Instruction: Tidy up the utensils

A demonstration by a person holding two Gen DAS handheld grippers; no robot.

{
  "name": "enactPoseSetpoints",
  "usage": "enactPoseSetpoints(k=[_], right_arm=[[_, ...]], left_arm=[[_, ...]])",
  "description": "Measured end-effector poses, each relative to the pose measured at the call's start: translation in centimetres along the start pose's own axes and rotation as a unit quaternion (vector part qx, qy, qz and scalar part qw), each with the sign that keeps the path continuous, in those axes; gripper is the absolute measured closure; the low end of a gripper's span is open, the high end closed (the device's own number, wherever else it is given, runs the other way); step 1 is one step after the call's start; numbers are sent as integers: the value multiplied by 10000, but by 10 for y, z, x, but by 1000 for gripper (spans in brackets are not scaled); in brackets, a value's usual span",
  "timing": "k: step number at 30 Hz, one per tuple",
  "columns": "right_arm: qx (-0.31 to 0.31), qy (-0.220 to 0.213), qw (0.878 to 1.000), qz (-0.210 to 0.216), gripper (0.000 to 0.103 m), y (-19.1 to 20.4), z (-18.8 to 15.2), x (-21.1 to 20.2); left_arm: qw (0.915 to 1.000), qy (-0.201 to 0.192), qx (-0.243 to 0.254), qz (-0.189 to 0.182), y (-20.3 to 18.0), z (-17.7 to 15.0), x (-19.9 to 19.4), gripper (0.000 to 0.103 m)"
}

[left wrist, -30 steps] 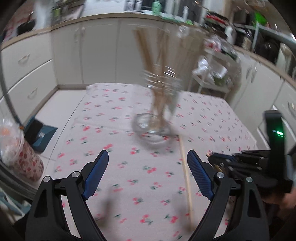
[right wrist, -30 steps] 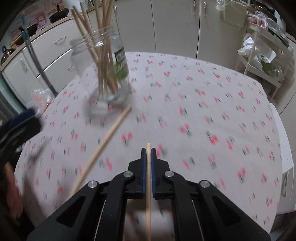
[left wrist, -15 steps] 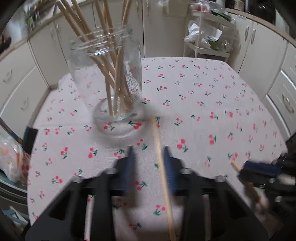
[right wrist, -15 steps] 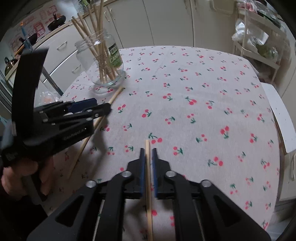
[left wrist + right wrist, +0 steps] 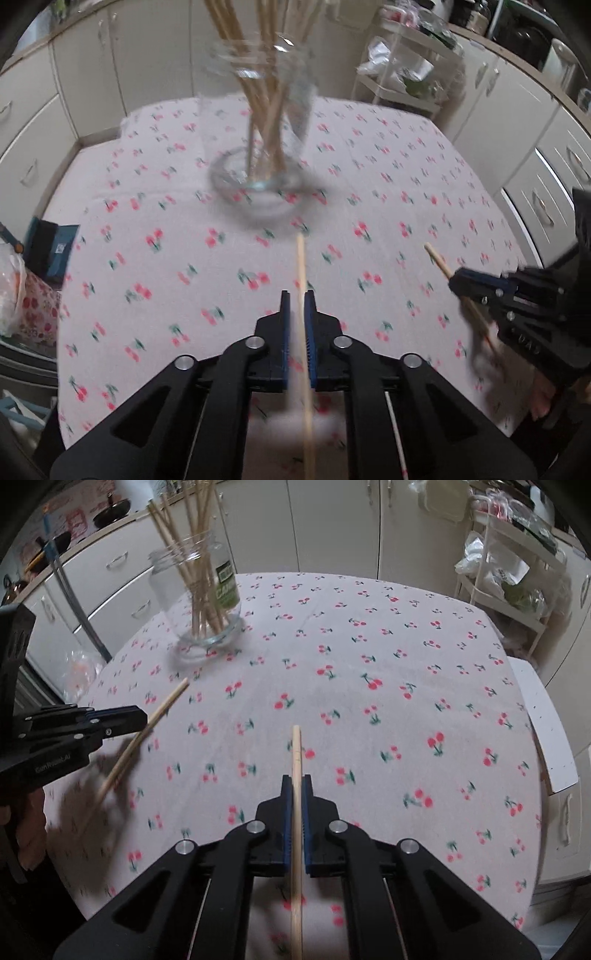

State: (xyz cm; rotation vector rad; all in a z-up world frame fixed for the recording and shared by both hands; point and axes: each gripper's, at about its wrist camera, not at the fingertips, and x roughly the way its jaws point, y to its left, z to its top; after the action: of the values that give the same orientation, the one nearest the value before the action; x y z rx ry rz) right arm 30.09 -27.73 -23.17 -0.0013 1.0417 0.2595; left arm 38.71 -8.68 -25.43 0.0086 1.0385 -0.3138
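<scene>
A clear glass jar (image 5: 255, 122) holding several wooden chopsticks stands on the cherry-print tablecloth (image 5: 177, 258); it also shows in the right wrist view (image 5: 201, 598). My left gripper (image 5: 297, 299) is shut on a wooden chopstick (image 5: 302, 273) that points toward the jar, lifted off the cloth. My right gripper (image 5: 295, 781) is shut on another wooden chopstick (image 5: 296, 753). In the left wrist view the right gripper (image 5: 456, 282) sits at the right with its chopstick (image 5: 437, 260). In the right wrist view the left gripper (image 5: 142, 718) sits at the left with its chopstick (image 5: 166, 703).
White kitchen cabinets (image 5: 147, 59) ring the table. A white wire rack with bags (image 5: 506, 568) stands at the far right. A blue box (image 5: 48, 245) and a plastic bag (image 5: 11, 284) lie on the floor at the left edge.
My left gripper went from wide open to shut on the chopstick that lay on the cloth and lifted it. My right gripper kept holding its chopstick.
</scene>
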Motion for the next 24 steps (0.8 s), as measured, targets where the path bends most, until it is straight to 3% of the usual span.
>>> enactPoseSetpoints(k=[4, 6, 16, 21, 23, 24], right_arm=[[-100, 9, 9999, -60, 96, 7, 5, 4], [-155, -8, 9999, -72, 96, 7, 6, 5], [-127, -32, 9999, -7, 96, 6, 9, 7], [-236, -85, 9997, -39, 86, 13, 8, 8], [-303, -128, 9994, -133, 86, 16, 8, 9], [-344, -150, 9991, -178, 86, 18, 7, 10]], left_arm=[[9998, -102, 85, 127, -3, 16, 7, 69], [9995, -93, 197, 213, -8, 21, 12, 66], [9976, -2, 447, 536, -22, 20, 28, 65], [9970, -82, 473, 603, -25, 17, 28, 65], [9969, -131, 487, 595, -26, 16, 28, 71], [9969, -147, 513, 572, -27, 15, 28, 83]])
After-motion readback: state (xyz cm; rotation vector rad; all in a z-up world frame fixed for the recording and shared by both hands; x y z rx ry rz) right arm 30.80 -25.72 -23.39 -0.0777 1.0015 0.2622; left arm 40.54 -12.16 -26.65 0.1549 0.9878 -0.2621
